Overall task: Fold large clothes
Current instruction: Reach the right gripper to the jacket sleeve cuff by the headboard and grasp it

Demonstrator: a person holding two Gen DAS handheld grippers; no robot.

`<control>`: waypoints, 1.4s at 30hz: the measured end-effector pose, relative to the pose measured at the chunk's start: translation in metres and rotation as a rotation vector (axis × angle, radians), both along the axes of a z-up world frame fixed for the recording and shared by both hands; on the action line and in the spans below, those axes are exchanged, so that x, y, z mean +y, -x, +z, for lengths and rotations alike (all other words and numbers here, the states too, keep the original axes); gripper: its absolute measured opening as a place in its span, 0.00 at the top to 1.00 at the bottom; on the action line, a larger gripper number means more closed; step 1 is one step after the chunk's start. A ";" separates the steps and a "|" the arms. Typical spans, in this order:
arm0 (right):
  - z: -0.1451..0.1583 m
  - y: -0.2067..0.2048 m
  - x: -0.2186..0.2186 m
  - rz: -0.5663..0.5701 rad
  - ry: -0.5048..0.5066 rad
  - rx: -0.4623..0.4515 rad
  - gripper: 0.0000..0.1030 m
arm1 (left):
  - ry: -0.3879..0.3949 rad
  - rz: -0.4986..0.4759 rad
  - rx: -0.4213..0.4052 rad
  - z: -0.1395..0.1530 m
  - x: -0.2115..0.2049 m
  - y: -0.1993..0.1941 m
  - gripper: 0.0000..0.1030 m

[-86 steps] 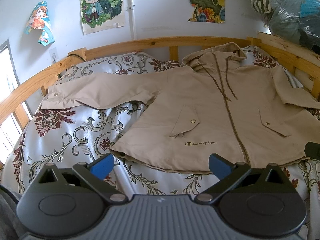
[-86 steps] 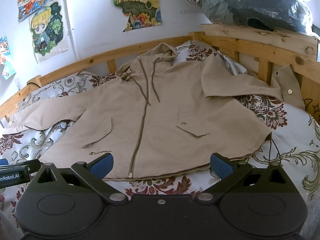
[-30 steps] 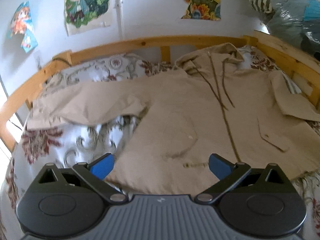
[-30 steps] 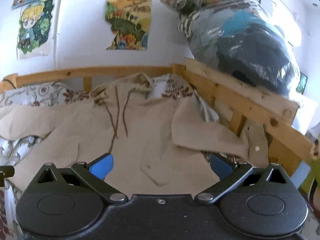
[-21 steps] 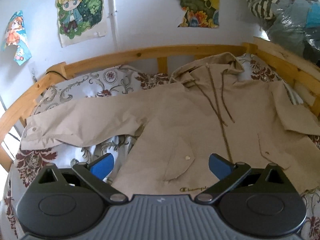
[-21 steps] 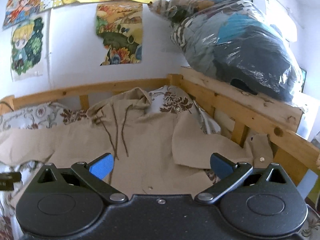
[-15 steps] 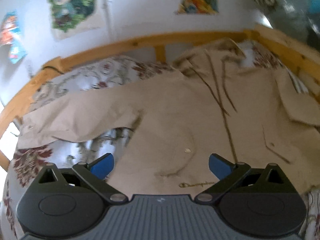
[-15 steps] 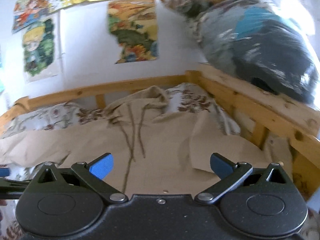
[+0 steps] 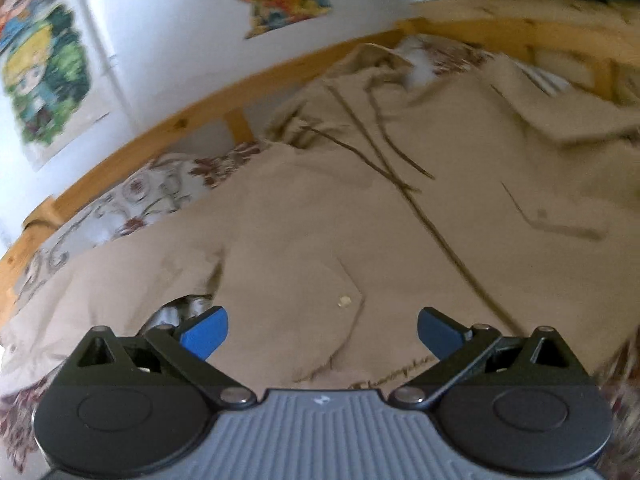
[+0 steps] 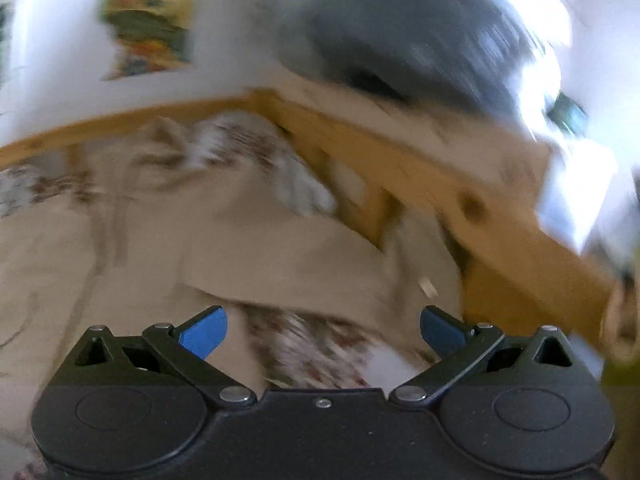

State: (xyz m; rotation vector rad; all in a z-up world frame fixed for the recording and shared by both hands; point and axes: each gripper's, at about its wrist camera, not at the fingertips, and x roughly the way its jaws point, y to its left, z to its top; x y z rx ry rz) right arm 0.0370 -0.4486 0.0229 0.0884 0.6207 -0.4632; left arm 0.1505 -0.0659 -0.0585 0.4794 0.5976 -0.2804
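Beige hooded zip jacket (image 9: 320, 216) spread front-up on a bed with a white and maroon floral cover (image 9: 132, 204), inside a pale wooden bed rail (image 9: 168, 132)

Left gripper (image 9: 322, 330) hovers over the jacket's lower front, blue-tipped jaws wide apart and empty; right gripper (image 10: 323, 330), likewise wide and empty, hangs over the floral cover just below the jacket's sleeve (image 10: 296, 260), in a motion-blurred view. White wall (image 9: 168, 36) behind carries cartoon posters (image 9: 44, 80); a dark plastic-wrapped bundle (image 10: 416, 36) sits on the side rail
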 end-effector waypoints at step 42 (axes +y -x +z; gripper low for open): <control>-0.096 -0.028 -0.107 -0.647 -0.280 -0.152 0.80 | 0.336 0.046 0.238 0.001 0.052 -0.030 0.01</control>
